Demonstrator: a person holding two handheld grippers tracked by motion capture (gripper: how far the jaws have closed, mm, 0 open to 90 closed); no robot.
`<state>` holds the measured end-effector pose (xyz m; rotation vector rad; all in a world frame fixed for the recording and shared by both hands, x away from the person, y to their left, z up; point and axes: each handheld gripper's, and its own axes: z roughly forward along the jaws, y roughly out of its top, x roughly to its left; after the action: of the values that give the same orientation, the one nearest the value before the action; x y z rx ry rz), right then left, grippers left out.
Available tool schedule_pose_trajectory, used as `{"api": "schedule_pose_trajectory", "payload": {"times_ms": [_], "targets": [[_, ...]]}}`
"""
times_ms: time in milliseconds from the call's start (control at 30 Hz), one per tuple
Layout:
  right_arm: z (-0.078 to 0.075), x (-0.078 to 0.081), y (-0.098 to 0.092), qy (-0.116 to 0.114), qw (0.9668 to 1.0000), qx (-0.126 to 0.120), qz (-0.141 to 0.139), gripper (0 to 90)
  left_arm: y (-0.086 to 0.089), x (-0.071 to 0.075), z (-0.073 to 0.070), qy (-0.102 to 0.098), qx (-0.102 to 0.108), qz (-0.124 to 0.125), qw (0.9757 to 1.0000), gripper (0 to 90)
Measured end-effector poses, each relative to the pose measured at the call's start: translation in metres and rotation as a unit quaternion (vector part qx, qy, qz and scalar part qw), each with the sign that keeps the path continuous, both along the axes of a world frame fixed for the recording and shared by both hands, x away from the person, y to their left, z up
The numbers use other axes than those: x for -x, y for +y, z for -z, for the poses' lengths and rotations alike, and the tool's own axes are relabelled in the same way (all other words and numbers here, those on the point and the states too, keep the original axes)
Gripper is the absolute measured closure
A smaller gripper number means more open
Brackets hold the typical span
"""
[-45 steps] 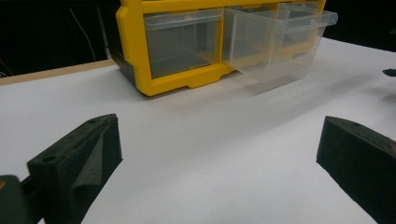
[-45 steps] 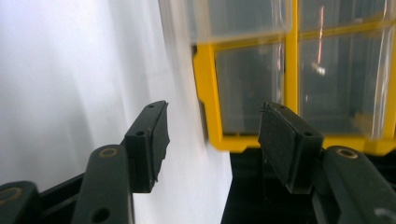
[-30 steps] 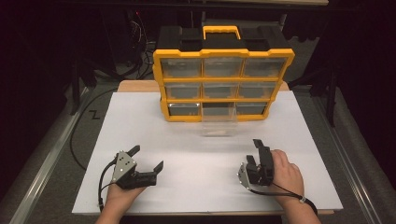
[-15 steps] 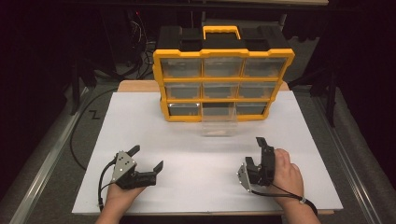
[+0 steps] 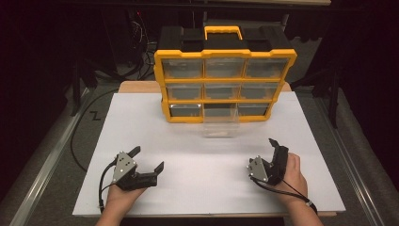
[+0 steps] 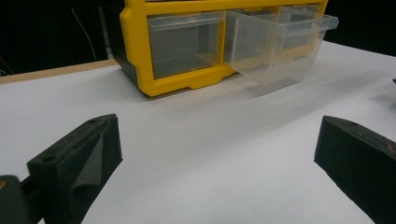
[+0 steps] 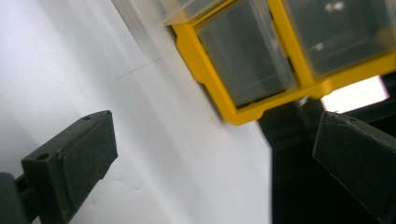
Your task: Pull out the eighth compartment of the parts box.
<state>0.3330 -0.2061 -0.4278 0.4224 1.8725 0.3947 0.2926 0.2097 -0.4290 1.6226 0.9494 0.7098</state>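
A yellow organizer with clear drawers stands upright at the back of the white board. Its bottom middle drawer is pulled out toward me, and it looks bare inside in the left gripper view. My left gripper rests near the front left, open, with only bare board between its jaws. My right gripper lies tilted on its side at the front right. Its jaws have just been opening and stand wide with nothing between them, aimed at the organizer's lower right corner.
A black cable loops over the floor left of the board. A metal rail runs along that side. Dark stands and gear sit behind the organizer. The board lies on a wooden tabletop.
The right gripper's jaws have spread wider and the hand has shifted slightly. The left gripper and the pulled-out drawer have kept still.
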Motion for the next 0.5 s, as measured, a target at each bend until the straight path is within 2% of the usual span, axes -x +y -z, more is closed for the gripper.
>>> {"api": "schedule_pose_trajectory", "payload": {"times_ms": [100,133,167,233,333,400,500], "targets": [[-0.001,-0.002,-0.004,0.019,0.9984,-0.052,0.012,1.0,0.000,0.000,0.000,0.002,-0.002,0.001,1.0000,1.5],[-0.002,-0.003,-0.006,0.025,0.9977,-0.062,0.011,1.1,0.000,0.000,0.000,0.002,-0.002,0.001,1.0000,1.5],[-0.002,-0.004,-0.007,0.036,0.9952,-0.089,0.017,1.1,0.000,-0.001,0.000,0.002,-0.001,0.001,1.0000,1.5],[-0.003,-0.004,-0.010,0.052,0.9915,-0.118,0.019,1.1,0.000,-0.001,0.000,0.001,0.001,0.000,1.0000,1.5],[-0.004,-0.005,-0.014,0.077,0.9832,-0.164,0.024,1.1,0.001,-0.001,0.000,0.001,0.001,0.001,1.0000,1.5],[-0.006,-0.005,-0.018,0.090,0.9746,-0.203,0.025,1.1,0.001,-0.001,0.000,0.001,0.001,0.001,1.0000,1.5],[-0.009,-0.005,-0.024,0.110,0.9584,-0.262,0.024,1.1,0.001,-0.001,0.000,0.002,0.001,0.002,1.0000,1.5]]}}
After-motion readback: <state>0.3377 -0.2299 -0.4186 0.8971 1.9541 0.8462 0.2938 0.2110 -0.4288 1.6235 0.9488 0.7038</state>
